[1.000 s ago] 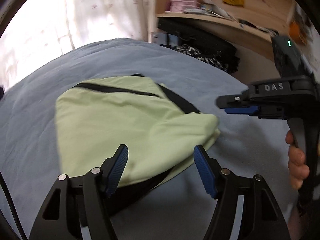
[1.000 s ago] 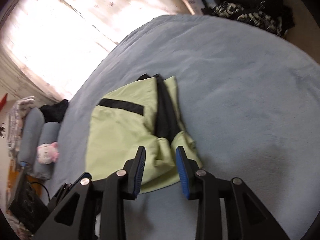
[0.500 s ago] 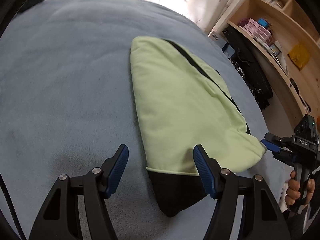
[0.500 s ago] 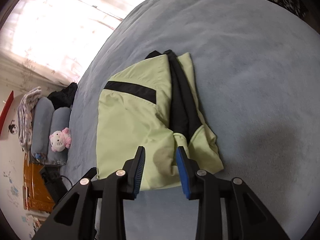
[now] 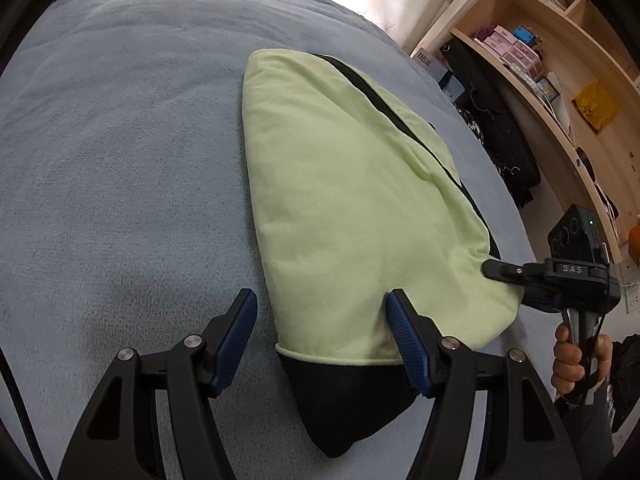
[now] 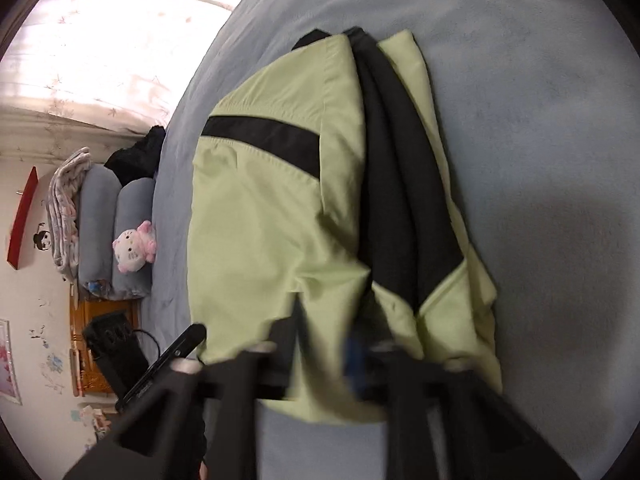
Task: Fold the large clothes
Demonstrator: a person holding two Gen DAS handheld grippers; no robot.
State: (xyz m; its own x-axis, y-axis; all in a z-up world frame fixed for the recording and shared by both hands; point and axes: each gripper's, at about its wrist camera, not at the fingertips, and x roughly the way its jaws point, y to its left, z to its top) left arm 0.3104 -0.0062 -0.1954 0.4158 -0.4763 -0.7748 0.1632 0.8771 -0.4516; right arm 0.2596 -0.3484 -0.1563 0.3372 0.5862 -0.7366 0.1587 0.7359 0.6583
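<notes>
A light green garment [image 5: 348, 200] with black panels lies folded on the blue-grey bed [image 5: 120, 160]. My left gripper [image 5: 320, 300] is open and hangs low over the garment's near corner. Its right finger is over the green cloth and its left finger over the bed, beside a black flap [image 5: 344, 400]. My right gripper [image 5: 504, 284] has reached the garment's right corner. Its jaws are closing, with the green edge pinched between them. In the right wrist view that gripper [image 6: 324, 332] is blurred, over the garment [image 6: 272, 220] beside its black sleeve [image 6: 396, 184].
A wooden shelf [image 5: 560, 92] with boxes and black bags [image 5: 492, 128] below it stands past the bed's right side. Grey pillows [image 6: 108, 232] and a pink and white plush toy [image 6: 134, 246] lie at the head end. Bright curtains [image 6: 100, 40] hang behind.
The right gripper has come down onto the garment's corner and its jaws have narrowed on the cloth. The left gripper rolled and sank towards the near corner early on, then kept still.
</notes>
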